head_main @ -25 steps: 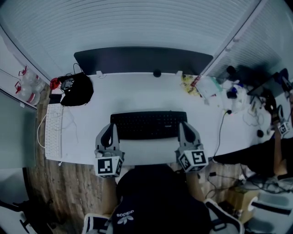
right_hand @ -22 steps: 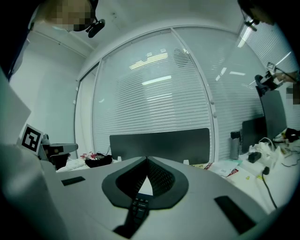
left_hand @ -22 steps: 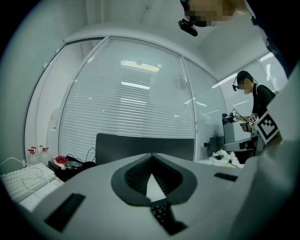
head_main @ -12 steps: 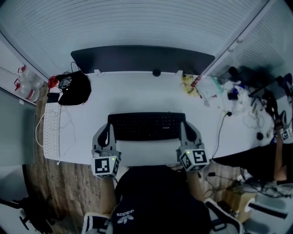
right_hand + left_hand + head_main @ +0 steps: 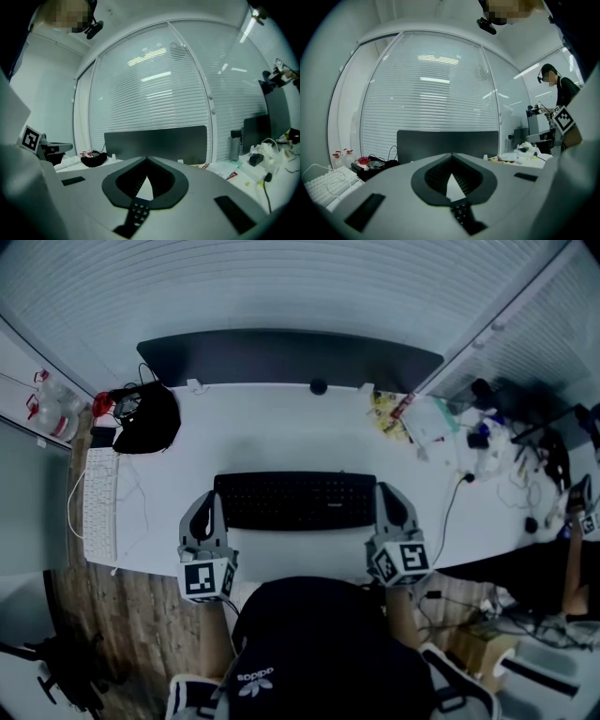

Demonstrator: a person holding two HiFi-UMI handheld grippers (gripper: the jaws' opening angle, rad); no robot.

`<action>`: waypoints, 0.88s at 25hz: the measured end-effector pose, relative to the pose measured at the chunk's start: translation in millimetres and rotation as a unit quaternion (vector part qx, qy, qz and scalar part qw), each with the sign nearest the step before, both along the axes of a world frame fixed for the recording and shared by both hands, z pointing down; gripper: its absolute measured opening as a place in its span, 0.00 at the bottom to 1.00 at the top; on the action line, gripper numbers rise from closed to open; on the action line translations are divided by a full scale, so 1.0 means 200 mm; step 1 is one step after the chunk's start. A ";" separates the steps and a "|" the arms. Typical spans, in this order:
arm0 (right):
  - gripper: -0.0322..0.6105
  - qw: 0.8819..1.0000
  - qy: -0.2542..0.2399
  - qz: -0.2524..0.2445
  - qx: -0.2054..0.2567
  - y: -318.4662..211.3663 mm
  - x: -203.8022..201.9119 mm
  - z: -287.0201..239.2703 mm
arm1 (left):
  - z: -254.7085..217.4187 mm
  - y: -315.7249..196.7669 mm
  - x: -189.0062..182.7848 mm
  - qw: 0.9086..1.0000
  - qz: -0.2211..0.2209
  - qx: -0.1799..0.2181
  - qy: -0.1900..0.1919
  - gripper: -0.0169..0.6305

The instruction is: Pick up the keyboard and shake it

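**A:** At the near edge of the tabletop (image 5: 281, 432), what goes down first?

**B:** Item one: left gripper (image 5: 208, 501), jaws clenched tip to tip, nothing between them. Item two: right gripper (image 5: 383, 491), likewise clenched and empty. Both point away from the person, close to level.

**A:** And just past them?

**B:** Item three: black keyboard (image 5: 295, 501), flat on the tabletop, its long axis running left to right across the person. It lies between the two grippers. The left gripper is just beside its left end and the right gripper just beside its right end, neither one nearer. Whether they touch it, I can't tell.

**A:** So the lift turns on that?

**B:** I'd judge so: both short ends have to be taken evenly, or the keyboard will tip. Item four, farthest back: dark screen (image 5: 291, 357), parallel to the keyboard.
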State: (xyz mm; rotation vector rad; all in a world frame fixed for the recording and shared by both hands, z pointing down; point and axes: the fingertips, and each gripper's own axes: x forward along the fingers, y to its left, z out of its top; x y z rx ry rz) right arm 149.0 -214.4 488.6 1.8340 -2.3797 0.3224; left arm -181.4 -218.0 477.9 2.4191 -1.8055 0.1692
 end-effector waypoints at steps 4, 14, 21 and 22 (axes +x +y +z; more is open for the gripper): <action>0.06 1.000 0.000 -0.018 -0.003 -0.03 0.01 0.01 | 0.05 0.01 -0.05 1.000 -0.007 -0.010 -0.001 0.03; 0.06 0.998 0.015 -0.020 -0.064 -0.07 0.05 0.18 | 0.31 0.01 -0.11 0.996 -0.008 -0.092 0.014 0.20; 0.20 0.993 0.026 -0.023 -0.113 -0.12 0.11 0.34 | 0.61 -0.01 -0.10 0.982 0.001 -0.186 0.029 0.29; 0.22 0.992 0.026 -0.024 -0.123 -0.12 0.13 0.37 | 0.65 -0.02 -0.10 0.980 0.002 -0.197 0.028 0.30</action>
